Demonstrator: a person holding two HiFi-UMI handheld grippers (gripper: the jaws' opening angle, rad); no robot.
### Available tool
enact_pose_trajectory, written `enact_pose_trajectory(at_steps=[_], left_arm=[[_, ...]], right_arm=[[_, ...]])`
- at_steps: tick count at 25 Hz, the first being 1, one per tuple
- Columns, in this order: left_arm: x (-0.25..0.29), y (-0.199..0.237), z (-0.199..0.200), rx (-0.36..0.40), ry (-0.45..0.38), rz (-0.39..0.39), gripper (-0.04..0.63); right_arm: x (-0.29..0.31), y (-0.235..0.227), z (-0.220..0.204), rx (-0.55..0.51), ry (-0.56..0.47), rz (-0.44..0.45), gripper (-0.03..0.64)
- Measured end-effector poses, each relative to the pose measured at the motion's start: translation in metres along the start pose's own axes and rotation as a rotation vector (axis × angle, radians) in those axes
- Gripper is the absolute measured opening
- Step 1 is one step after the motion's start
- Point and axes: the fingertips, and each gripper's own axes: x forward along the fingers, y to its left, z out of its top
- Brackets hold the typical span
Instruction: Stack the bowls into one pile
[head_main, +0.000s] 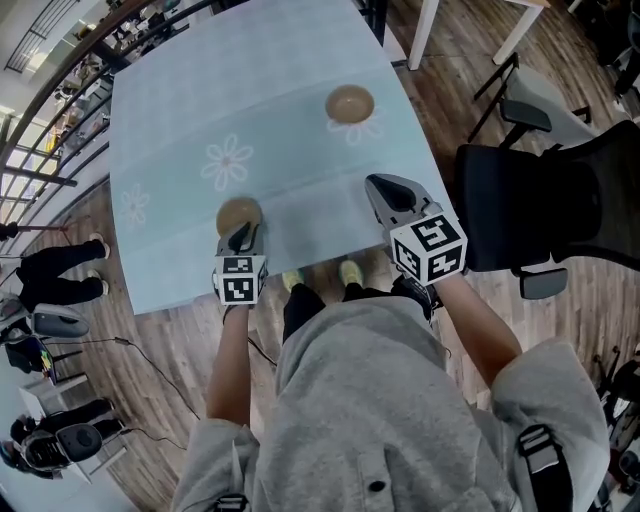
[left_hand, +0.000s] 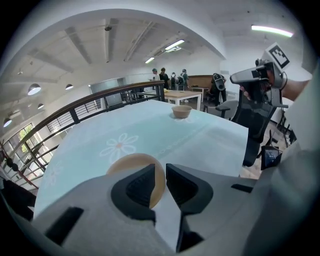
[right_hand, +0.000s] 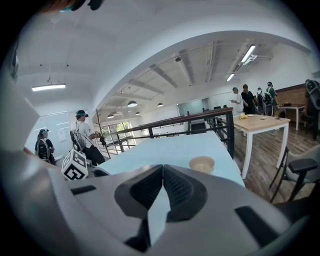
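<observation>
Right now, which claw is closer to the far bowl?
Right. The right claw hangs over the table, this side of the far bowl. The left claw is farther off, at the near bowl.

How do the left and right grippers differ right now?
The left gripper has its jaws apart; the right gripper has them together. The left gripper has the near bowl's rim in its gap, unpressed; the right gripper holds nothing, the far bowl well ahead. Both hover at the table's near edge.
</observation>
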Motion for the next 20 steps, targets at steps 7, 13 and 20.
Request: enact_pose_trajectory(at_steps=[7, 13, 20], left_arm=[[-0.026, 0.022, 0.013, -0.148, -0.118, 0.115, 0.026], [-0.056, 0.039, 0.022, -0.226, -0.186, 0.181, 0.02], [-0.074, 0.051, 0.006, -0.286, -0.18, 0.209, 0.02]], right_arm=[[0.019, -0.024, -0.008, -0.027, 0.029, -0.036, 0.028], [0.049, -0.055, -0.021, -0.062, 0.054, -0.117, 0.029], [0.091, -0.088, -0.026, -0.097, 0.087, -0.166, 0.031]])
